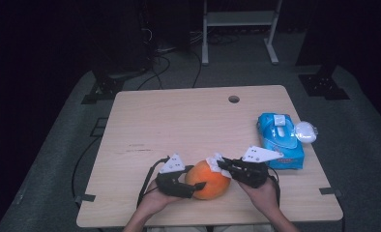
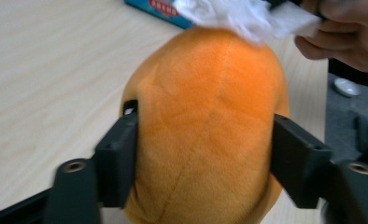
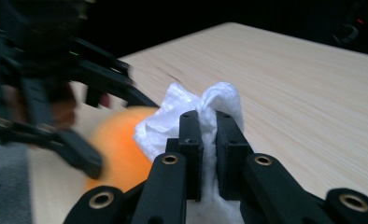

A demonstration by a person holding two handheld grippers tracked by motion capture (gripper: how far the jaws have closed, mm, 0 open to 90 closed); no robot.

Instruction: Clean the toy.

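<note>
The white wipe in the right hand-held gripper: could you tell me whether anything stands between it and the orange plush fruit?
Nothing visible does: the white wipe already rests against the top of the orange plush fruit.

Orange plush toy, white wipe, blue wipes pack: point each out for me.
Orange plush toy [image 2: 205, 121], left gripper view, on its stitched front between the jaws.
White wipe [image 3: 210, 105], right gripper view, on the bunched top above the jaws.
Blue wipes pack [image 1: 278, 137], high view, on its top face.

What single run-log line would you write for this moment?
left gripper: clamped on orange plush fruit | right gripper: shut on white wipe, wipe touching fruit's top | blue wipes pack: beside, on table
</note>
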